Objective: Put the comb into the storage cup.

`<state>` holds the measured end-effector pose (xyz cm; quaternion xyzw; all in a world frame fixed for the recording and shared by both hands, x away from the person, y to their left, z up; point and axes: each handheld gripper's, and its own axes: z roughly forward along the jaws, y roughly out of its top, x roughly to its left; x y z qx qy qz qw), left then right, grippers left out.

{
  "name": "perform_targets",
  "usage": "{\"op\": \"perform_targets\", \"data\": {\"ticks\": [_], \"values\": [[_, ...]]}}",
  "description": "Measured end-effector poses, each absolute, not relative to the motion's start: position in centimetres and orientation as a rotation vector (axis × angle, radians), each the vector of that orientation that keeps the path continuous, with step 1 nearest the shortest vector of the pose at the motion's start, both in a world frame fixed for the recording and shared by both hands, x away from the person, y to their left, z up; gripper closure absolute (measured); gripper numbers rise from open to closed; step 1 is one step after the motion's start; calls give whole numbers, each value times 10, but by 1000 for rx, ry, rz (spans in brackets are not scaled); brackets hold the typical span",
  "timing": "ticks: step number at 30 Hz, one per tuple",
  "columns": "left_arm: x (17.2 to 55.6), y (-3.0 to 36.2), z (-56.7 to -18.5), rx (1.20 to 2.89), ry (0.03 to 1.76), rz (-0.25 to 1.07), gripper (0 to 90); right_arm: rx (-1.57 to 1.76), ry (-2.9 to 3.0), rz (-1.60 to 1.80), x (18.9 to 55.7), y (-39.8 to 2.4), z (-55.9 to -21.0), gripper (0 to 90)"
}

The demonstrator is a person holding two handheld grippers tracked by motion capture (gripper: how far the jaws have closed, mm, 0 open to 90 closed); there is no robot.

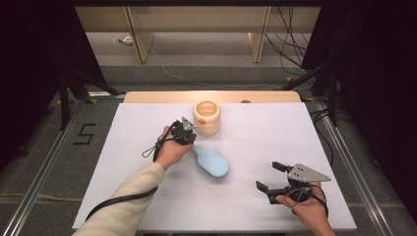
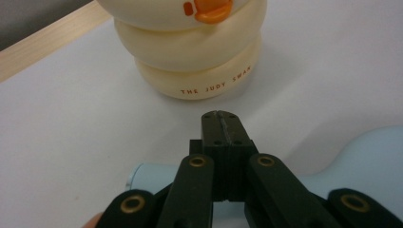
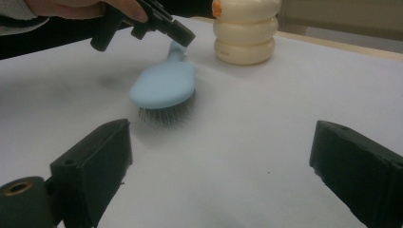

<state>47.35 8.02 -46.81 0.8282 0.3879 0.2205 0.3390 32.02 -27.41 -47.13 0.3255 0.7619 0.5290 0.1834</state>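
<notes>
Bristles under the hairbrush [image 3: 164, 85] face the wide-open right hand-held gripper [image 3: 218, 156]; left closed, empty.

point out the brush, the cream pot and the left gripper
brush [image 1: 212, 162], high view, on its blue back
cream pot [image 1: 207, 120], high view, on its side wall
left gripper [image 2: 222, 116], left gripper view, at its shut tips

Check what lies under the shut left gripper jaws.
The left gripper is shut, hovering over the light blue hairbrush, above its handle. The gripper's body covers the handle's middle. The bristles face down onto the white table.
</notes>
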Motion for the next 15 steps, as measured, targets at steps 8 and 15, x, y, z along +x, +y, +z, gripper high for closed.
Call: {"op": "perform_targets", "data": {"ticks": [8, 15], "values": [[477, 77, -473, 2191, 1028, 579, 897, 930, 2147, 1492, 320, -274, -472, 91], [482, 80, -475, 2226, 1041, 543, 897, 930, 2146, 1494, 320, -274, -472, 94]]}}
